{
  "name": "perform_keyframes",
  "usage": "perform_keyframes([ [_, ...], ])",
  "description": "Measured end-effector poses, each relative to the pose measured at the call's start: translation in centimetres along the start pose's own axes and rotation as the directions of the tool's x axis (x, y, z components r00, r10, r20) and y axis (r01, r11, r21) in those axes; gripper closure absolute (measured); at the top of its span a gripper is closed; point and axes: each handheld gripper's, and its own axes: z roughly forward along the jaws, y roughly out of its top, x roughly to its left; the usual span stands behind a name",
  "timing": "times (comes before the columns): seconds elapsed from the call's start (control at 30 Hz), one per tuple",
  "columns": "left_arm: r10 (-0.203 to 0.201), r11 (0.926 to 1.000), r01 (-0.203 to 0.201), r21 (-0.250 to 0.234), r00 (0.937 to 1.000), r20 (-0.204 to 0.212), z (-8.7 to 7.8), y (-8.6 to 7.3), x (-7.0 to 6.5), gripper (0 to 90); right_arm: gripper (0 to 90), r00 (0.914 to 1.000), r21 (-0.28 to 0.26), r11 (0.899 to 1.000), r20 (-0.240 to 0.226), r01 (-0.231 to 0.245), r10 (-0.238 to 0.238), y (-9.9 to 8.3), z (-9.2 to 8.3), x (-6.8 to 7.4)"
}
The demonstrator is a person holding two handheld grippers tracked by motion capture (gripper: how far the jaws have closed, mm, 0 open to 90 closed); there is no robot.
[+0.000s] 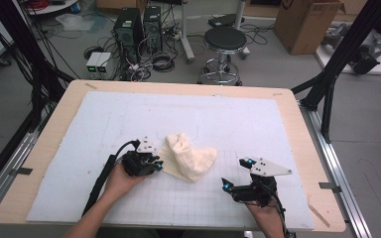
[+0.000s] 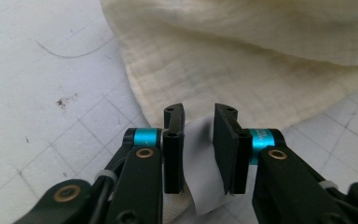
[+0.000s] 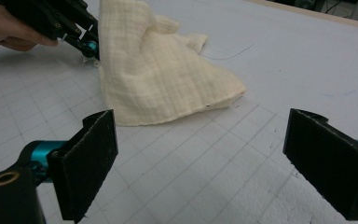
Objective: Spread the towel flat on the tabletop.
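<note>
High view places a crumpled cream-coloured woven cloth point(image 1: 188, 156) near the middle of the white gridded foam mat point(image 1: 129, 111) on the wooden table point(image 1: 297, 124). The left gripper point(image 1: 157, 163) sits at the cloth's left edge; the right gripper point(image 1: 235, 174) waits apart from it, toward the near right.

Left gripper view: the black jaws stand narrowed on either side of a thin pale tab at the cloth's hem point(image 2: 200, 154), with a gap visible beside each pad. Contact is not evident, though the angle is poor and a light pinch cannot be fully excluded. Right gripper view: its jaws stand wide apart with nothing between them, and the cloth point(image 3: 154, 70) lies ahead, peaked where the other tool meets it.

Assessment: the cloth is light, soft and limp, with a textured weave unlikely to slip. It will sag and drag rather than hold shape. Best purchase is at a hem or corner, taking a single layer; the free corner point(image 3: 235, 91) nearest the right gripper looks suitable.
</note>
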Motion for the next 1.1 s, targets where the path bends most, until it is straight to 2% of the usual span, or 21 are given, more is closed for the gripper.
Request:
perform_keyframes([
  [0.1,-0.004,1.0,0.004,-0.001,1.0,0.006,0.0,0.0,-0.1,78.1,9.4,1.0,0.0,1.0,-0.001,-0.001,0.001,0.0,0.0,0.0],
  [0.13,-0.005,1.0,0.005,-0.002,0.9999,0.016,0.0,0.0,0.0,83.2,9.4,1.0,0.001,1.0,-0.003,-0.002,0.002,0.0,0.0,0.0],
  [0.2,-0.004,1.0,0.003,0.002,0.9998,0.021,0.0,0.0,0.0,85.2,9.4,1.0,0.002,1.0,-0.002,-0.007,0.007,0.0,-0.1,0.0],
  [0.33,-0.017,0.9998,0.017,0.005,0.9994,0.029,-0.4,0.0,0.1,87.3,9.4,1.0,0.002,1.0,-0.001,-0.009,0.009,-0.1,-0.2,-0.1],
  [0.57,0.009,0.9999,-0.009,-0.012,0.9997,0.024,-2.0,0.0,-0.3,87.5,9.4,1.0,0.001,1.0,-0.004,-0.008,0.008,-0.1,-0.2,-0.1],
  [0.63,0.012,0.9993,-0.011,-0.035,0.9997,0.019,-2.7,-0.2,-0.6,87.6,9.4,1.0,0.002,1.0,-0.004,-0.007,0.007,-0.1,-0.2,-0.2],
  [0.73,0.005,0.9988,-0.004,-0.048,0.9998,0.02,-3.7,-0.9,-0.8,87.6,9.4,1.0,0.006,1.0,-0.004,-0.008,0.008,-0.1,-0.2,-0.1],
  [0.9,-0.017,0.9967,0.019,-0.078,0.9996,0.02,-5.7,-2.9,-1.1,87.7,9.4,1.0,0.012,1.0,-0.004,-0.007,0.008,-0.1,0.0,0.1],
  [1.1,-0.028,0.992,0.031,-0.122,0.9993,0.024,-7.7,-4.9,-2.1,87.7,9.4,0.9999,0.03,1.0,-0.017,0.002,-0.002,0.0,0.6,0.4],
])
